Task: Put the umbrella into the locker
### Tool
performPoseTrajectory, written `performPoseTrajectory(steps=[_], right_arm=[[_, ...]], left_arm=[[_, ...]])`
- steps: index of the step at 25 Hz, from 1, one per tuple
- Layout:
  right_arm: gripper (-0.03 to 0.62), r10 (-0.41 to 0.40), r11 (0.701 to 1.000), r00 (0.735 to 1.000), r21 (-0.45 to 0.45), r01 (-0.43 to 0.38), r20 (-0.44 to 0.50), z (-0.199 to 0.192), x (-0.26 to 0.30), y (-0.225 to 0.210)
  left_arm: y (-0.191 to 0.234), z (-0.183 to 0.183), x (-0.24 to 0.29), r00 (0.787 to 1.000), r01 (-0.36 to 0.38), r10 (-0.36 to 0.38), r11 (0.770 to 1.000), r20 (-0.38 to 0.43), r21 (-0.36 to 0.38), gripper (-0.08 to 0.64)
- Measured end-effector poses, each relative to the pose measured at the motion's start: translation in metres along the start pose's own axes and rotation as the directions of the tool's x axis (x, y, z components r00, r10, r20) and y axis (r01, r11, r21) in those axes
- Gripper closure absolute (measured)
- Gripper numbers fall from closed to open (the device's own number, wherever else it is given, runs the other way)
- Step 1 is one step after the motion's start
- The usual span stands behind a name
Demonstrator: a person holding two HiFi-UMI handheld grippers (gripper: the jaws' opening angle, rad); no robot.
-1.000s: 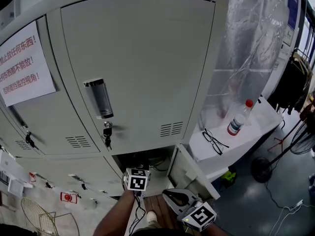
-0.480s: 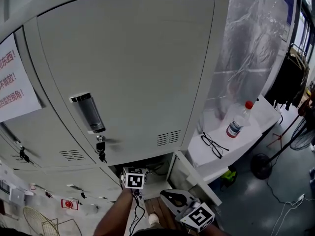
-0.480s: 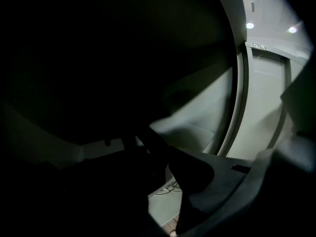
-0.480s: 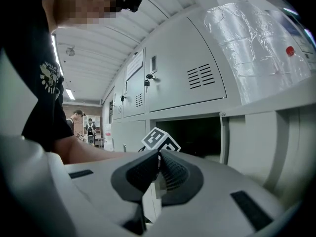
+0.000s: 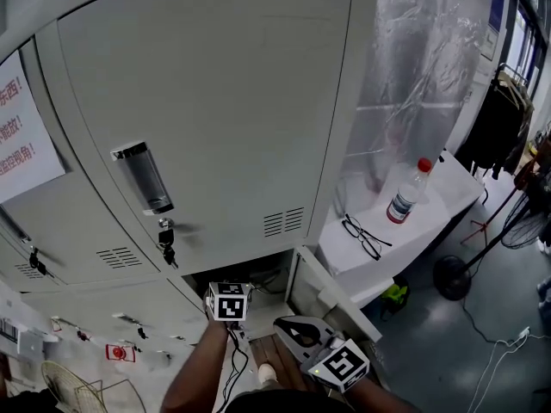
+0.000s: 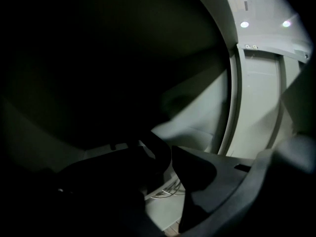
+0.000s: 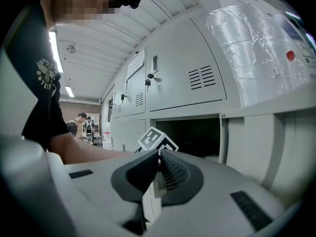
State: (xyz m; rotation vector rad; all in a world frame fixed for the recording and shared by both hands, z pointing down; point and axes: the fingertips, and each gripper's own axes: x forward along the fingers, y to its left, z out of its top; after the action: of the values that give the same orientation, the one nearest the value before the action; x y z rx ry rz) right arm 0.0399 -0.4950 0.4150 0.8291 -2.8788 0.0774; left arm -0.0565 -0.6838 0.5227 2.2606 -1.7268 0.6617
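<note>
The left hand-held gripper (image 6: 170, 154) is inside the open bottom compartment (image 5: 258, 275) of the grey steel locker bank (image 5: 215, 119). Its jaws have just been opening and stand released. Only pale compartment floor shows between them. The right hand-held gripper (image 7: 159, 156) waits outside, clenched and empty. The umbrella cannot be made out because the interior is too dark. Judgement: it was probably just let go inside. Outstanding: withdraw the gripper and shut the grey hinged door (image 5: 320, 292).
</note>
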Motion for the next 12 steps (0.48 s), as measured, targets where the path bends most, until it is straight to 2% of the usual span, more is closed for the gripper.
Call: performPoseTrajectory(steps=[4,7,12], right_arm=[[0.557,-0.003,1.0,1.0,0.015,0.003,0.017,0.007,-0.009,0.006],[0.557,0.0,1.0,1.0,-0.019,0.001,0.031,0.01,-0.017,0.008],[0.557,-0.004,0.998,0.998,-0.06,0.007,0.063,0.022,-0.032,0.012]], left_arm=[[-0.013,0.0,-0.031,0.999,0.028,-0.028,0.999,0.039,-0.017,0.365],[-0.024,0.002,-0.061,0.996,0.048,-0.043,0.998,0.082,-0.05,0.365],[-0.039,0.018,-0.124,0.975,0.064,-0.044,0.994,0.218,-0.085,0.383]])
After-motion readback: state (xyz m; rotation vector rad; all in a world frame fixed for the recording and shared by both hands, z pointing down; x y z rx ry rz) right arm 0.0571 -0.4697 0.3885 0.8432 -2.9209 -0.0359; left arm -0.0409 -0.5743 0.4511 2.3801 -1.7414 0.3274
